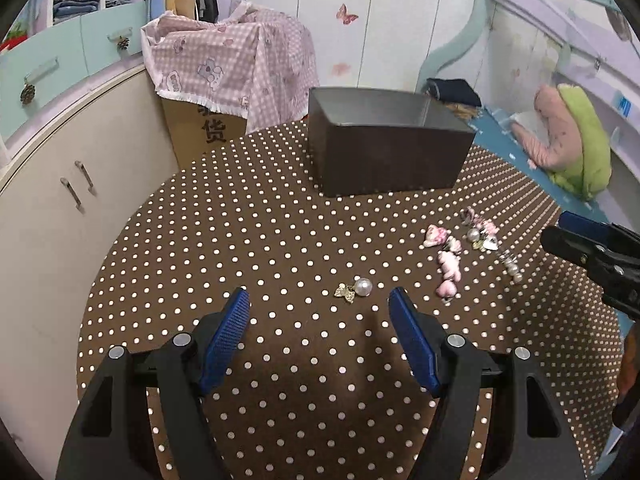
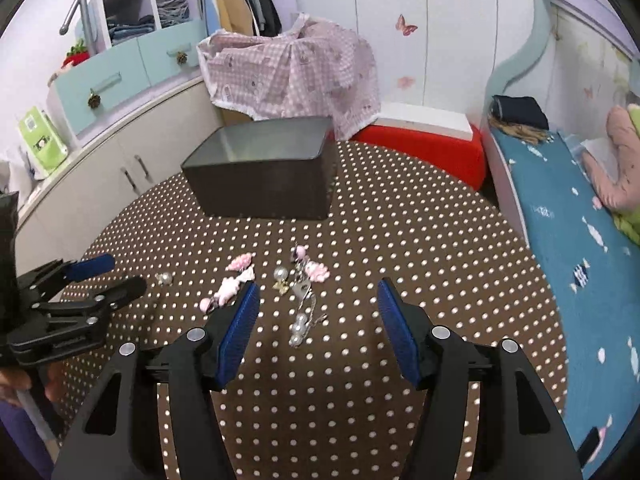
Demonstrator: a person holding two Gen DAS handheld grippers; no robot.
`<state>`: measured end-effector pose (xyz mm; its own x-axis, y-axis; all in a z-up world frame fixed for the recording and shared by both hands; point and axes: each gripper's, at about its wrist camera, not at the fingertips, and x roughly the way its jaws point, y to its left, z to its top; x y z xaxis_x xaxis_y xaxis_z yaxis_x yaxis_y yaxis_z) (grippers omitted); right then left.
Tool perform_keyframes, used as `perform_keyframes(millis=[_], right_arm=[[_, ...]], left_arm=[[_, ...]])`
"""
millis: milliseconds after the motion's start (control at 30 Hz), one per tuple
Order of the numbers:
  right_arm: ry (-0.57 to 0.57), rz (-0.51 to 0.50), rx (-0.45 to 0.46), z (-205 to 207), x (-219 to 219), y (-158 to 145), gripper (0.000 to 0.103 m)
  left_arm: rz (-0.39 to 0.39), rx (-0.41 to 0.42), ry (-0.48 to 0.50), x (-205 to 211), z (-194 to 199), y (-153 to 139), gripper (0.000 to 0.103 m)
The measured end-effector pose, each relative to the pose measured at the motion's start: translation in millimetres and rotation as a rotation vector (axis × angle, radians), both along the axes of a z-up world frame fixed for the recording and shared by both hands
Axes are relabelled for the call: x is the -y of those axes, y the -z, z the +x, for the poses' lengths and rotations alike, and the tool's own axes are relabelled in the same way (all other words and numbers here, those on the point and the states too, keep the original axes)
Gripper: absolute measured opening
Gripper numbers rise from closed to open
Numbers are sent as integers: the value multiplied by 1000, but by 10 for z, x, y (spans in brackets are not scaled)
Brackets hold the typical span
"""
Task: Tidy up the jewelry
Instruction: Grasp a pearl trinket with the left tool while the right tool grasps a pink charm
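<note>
Pearl earring point(image 1: 355, 289) lay on the tabletop point(image 1: 280, 240) just ahead of the left tool point(image 1: 319, 300), fingers apart and empty; it best closed low across the pearl, the box point(image 1: 384, 152) stood beyond; right tool point(image 2: 318, 294) likewise apart.

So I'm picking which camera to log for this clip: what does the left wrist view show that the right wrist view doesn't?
Only the left wrist view shows the printed cardboard box under the pink checked cloth, and the pearl earring close up between the open left gripper's fingers. Only the right wrist view shows the red stool with a white box, and the green bag. Both show the dark box, the polka-dot table, the pink jewelry pile and the open right gripper.
</note>
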<state>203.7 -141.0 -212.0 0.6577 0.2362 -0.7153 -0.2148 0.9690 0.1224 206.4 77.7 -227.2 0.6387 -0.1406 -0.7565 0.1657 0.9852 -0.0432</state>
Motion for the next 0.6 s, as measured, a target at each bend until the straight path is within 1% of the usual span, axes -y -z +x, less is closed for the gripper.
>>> perform_keyframes(millis=[133, 167, 200, 233, 300, 400, 467, 500, 533, 600], right_arm=[[-25, 1, -12, -6, -123, 75, 59], [-30, 1, -12, -6, -151, 90, 59], [-34, 1, -12, -3, -180, 90, 59], [-39, -5, -15, 2, -216, 105, 59], [-46, -7, -15, 11, -265, 116, 59], [-58, -10, -20, 28, -342, 130, 59], [-65, -15, -26, 39, -397, 149, 59], [-67, -14, -28, 45, -423, 160, 59], [-69, -13, -29, 48, -446, 175, 59], [-76, -17, -39, 62, -503, 198, 59]], left_arm=[[6, -9, 2, 27, 76, 57, 68], [8, -12, 7, 36, 96, 68, 65], [5, -17, 11, 42, 118, 78, 57], [-2, -26, 15, 48, 146, 93, 53], [-5, -42, 25, 68, 196, 126, 51], [20, -32, 29, 117, 202, 131, 45], [32, -28, 30, 142, 216, 122, 30], [26, -27, 34, 135, 226, 115, 17], [22, -27, 37, 131, 228, 114, 13], [19, -27, 37, 111, 234, 114, 9]])
